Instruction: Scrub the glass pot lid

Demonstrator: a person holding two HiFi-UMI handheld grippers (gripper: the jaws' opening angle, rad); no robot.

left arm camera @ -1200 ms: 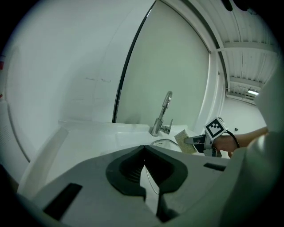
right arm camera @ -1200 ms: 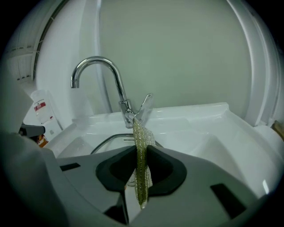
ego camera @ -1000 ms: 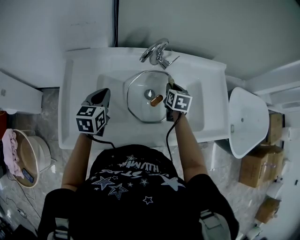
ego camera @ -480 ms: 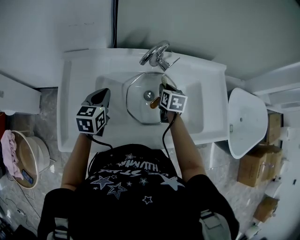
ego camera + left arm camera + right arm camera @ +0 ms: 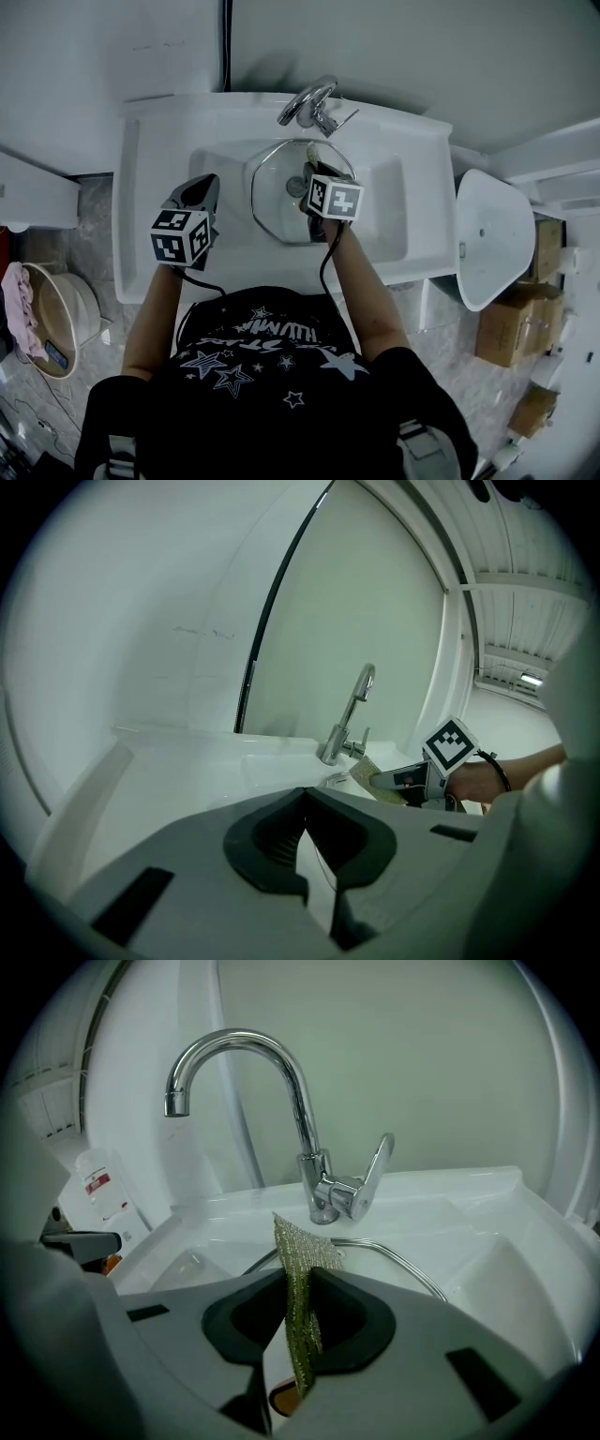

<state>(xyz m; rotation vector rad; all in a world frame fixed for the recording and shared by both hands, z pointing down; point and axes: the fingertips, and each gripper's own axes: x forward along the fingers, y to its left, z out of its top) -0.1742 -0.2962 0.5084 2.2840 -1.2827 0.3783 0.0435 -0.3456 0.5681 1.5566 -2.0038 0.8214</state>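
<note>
Clamping the scouring pad (image 5: 302,1251) edge-up for scrubbing, the right tongs (image 5: 295,1330) are set over the glass lid (image 5: 277,192) lying flat in the sink (image 5: 394,216), tap (image 5: 309,105) at its 12 o'clock, while the left tongs (image 5: 305,841), closed and empty, park clear at 9 o'clock.

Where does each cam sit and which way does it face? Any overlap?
Head view: on the person's head, steeply down onto sink; shows torso, both arms, left tongs, right tongs.
Left gripper view: on left tongs, facing across the sink to the faucet; own shut jaws, plus right tongs.
Right gripper view: on right tongs, facing the faucet over the glass lid; own jaws clamp scrub cloth.
Shared: the faucet, in all three.
</note>
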